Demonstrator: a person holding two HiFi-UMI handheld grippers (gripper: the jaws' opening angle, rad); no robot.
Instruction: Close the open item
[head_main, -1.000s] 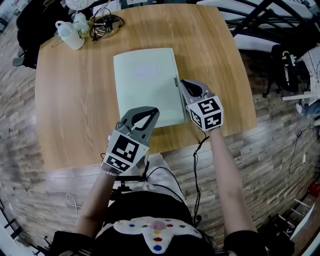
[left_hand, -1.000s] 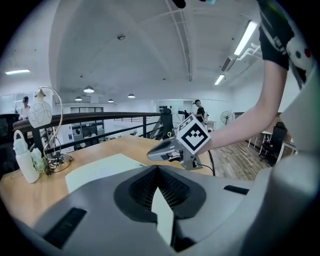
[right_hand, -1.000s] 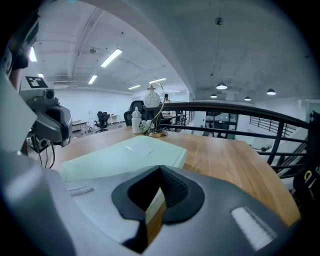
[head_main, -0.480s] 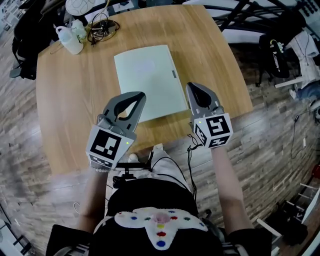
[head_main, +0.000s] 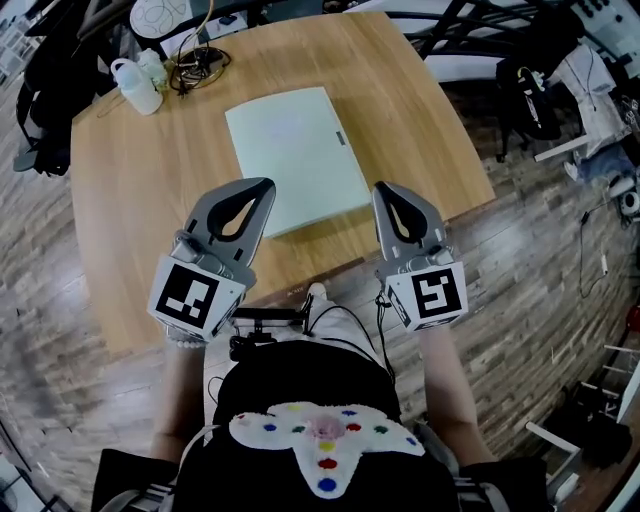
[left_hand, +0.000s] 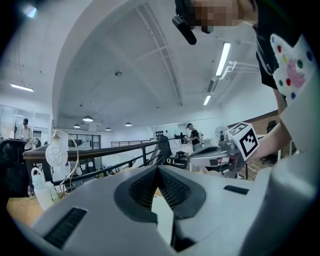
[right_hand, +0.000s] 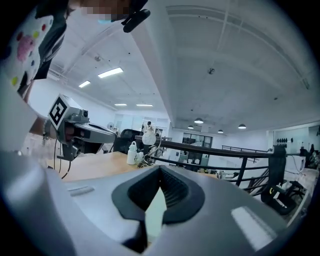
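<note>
Wooden table (head_main: 120, 210) is carrying the pale green folder (head_main: 290, 160), lying closed at the table's middle. Left gripper (head_main: 264, 187) and right gripper (head_main: 384, 192) are hovering over the table's near edge, jaws pressed together, gripping nothing.

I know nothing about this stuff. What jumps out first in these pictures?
Two grey claws, the left claw and the right claw, each with a black-and-white marker cube, are held shut and empty over the near edge of the wooden table. Beyond them a pale green folder lies closed and flat in the table's middle. White bottles and tangled cables sit at its far left corner.
</note>
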